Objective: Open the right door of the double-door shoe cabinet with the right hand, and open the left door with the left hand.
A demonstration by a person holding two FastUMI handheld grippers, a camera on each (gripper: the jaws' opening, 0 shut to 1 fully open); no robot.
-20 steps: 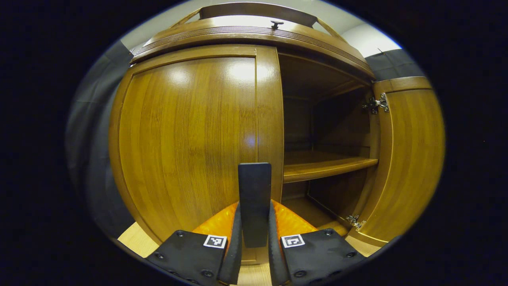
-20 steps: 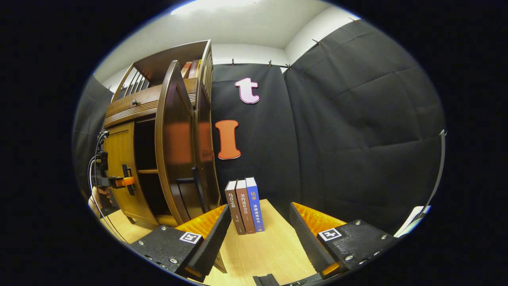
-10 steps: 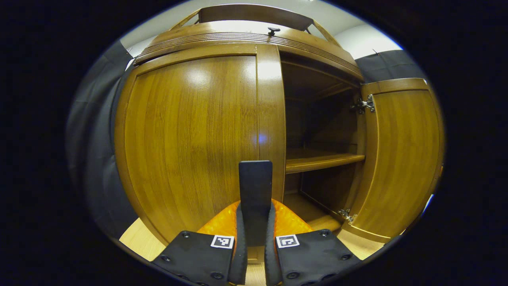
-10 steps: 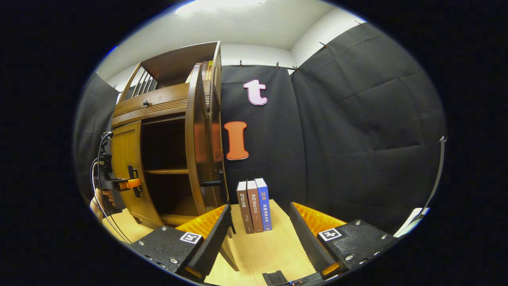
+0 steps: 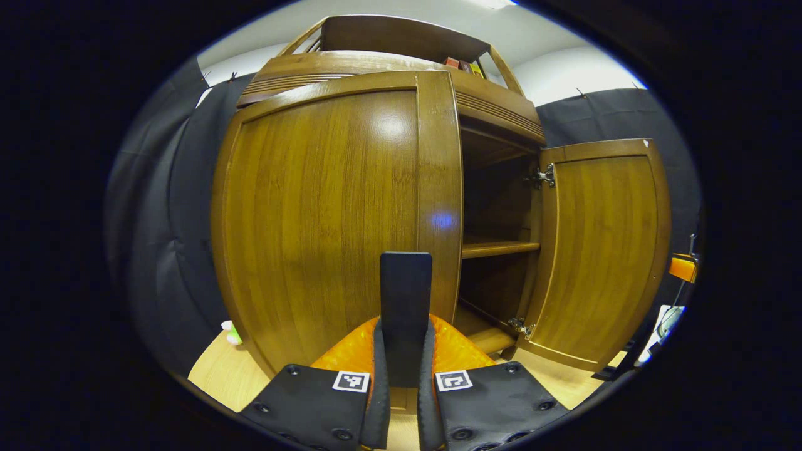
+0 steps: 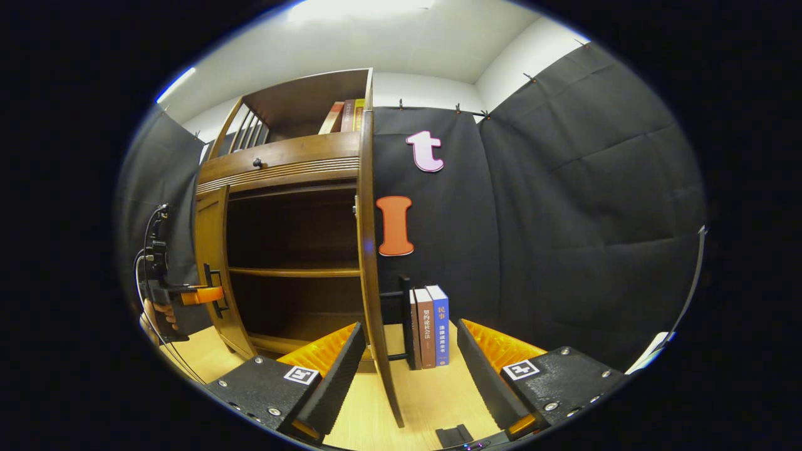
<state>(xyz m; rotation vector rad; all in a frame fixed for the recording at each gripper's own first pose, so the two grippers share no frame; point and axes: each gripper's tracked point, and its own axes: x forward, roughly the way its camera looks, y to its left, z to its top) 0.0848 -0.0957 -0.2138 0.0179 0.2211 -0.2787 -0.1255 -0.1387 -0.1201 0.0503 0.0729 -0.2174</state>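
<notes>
The brown wooden shoe cabinet is close ahead in the left gripper view. My left gripper is shut on the black handle of the left door, which stands a little out from the cabinet front. The right door hangs wide open, baring a shelf. In the right gripper view that right door shows edge-on, its handle on the far side. My right gripper is open, and the door's lower edge runs between its fingers untouched. Far left, the left gripper holds the left door.
Three books stand upright on the light wooden floor beside the right door. More books sit on the cabinet's top shelf. A hand holds the left gripper. A small green and white thing lies left of the cabinet.
The left door has swung a little outward with my left gripper on its handle. The right gripper view has shifted, so the open right door now shows edge-on. The right gripper stays open.
</notes>
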